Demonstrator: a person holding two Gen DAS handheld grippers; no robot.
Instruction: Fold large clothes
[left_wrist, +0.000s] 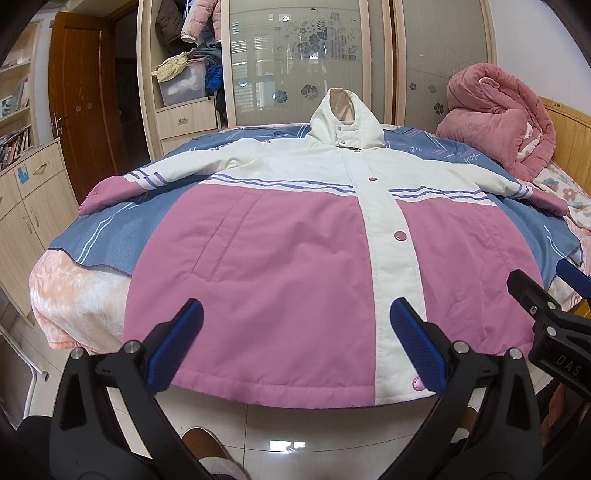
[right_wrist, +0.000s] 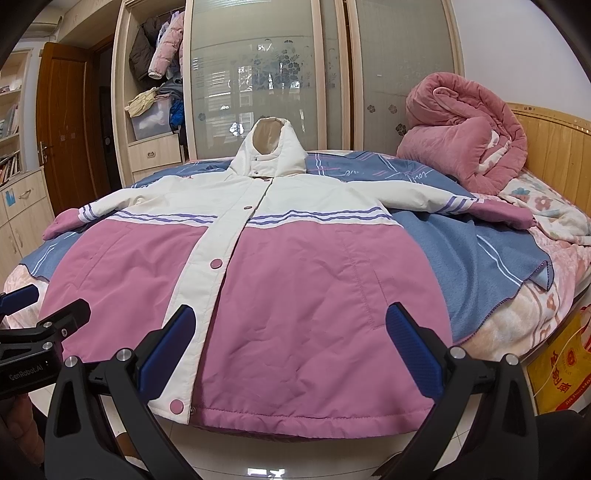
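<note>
A pink and white hooded jacket (left_wrist: 280, 266) (right_wrist: 295, 280) lies flat and face up on the bed, snaps closed, both sleeves spread out, hood toward the wardrobe. Its hem hangs over the bed's near edge. My left gripper (left_wrist: 295, 343) is open just above the hem on the jacket's left half, with nothing between its blue pads (left_wrist: 177, 343). My right gripper (right_wrist: 291, 350) is open above the hem on the right half, empty as well. Each gripper shows at the edge of the other's view: the right gripper (left_wrist: 546, 314) and the left gripper (right_wrist: 40, 325).
A blue blanket (left_wrist: 122, 236) (right_wrist: 480, 258) covers the bed under the jacket. A rolled pink quilt (left_wrist: 506, 118) (right_wrist: 472, 136) sits at the headboard end. A wardrobe with glass doors (left_wrist: 295, 62) stands behind. Tiled floor (left_wrist: 295, 435) lies below me, and a yellow bag (right_wrist: 561, 369) at right.
</note>
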